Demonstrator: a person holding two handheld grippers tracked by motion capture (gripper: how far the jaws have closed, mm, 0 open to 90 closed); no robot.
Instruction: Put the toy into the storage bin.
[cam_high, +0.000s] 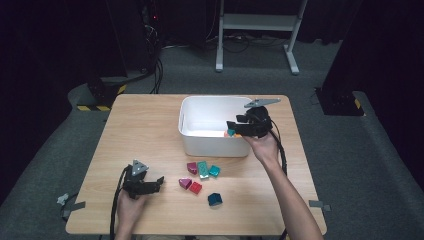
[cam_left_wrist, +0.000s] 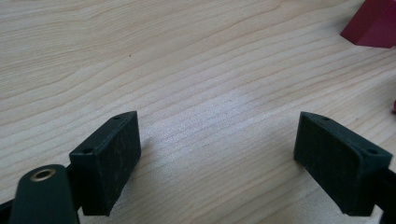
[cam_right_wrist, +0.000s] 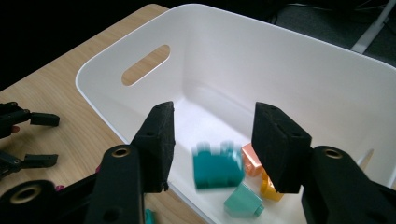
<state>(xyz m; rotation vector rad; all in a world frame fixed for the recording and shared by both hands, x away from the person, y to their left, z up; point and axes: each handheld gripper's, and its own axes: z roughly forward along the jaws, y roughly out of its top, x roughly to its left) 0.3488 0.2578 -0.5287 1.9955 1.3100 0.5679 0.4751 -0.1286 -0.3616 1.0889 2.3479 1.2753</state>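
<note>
1. Nearest me, my left gripper (cam_high: 159, 182) rests low at the table's (cam_high: 150, 125) near-left part, jaws wide apart with bare wood between them. In the left gripper view a dark red block (cam_left_wrist: 371, 23) sits at the top right corner, apart from the jaws.
2. Open wood lies to the left and ahead of that gripper, up to the left and far edges.
3. Mid-table, loose blocks (cam_high: 200, 176) in red, magenta and teal lie in a cluster just before the white bin (cam_high: 200, 107).
4. My right gripper (cam_high: 231, 126) hangs over the bin's near-right rim, jaws partly spread and gripping nothing. A teal block (cam_right_wrist: 218, 169) shows blurred between and below them, inside the bin, above an orange block (cam_right_wrist: 253, 161), a yellow one (cam_right_wrist: 271, 189) and a pale teal one (cam_right_wrist: 243, 201).
5. The bin's far half is bare.
6. No writing or labels are legible anywhere.
</note>
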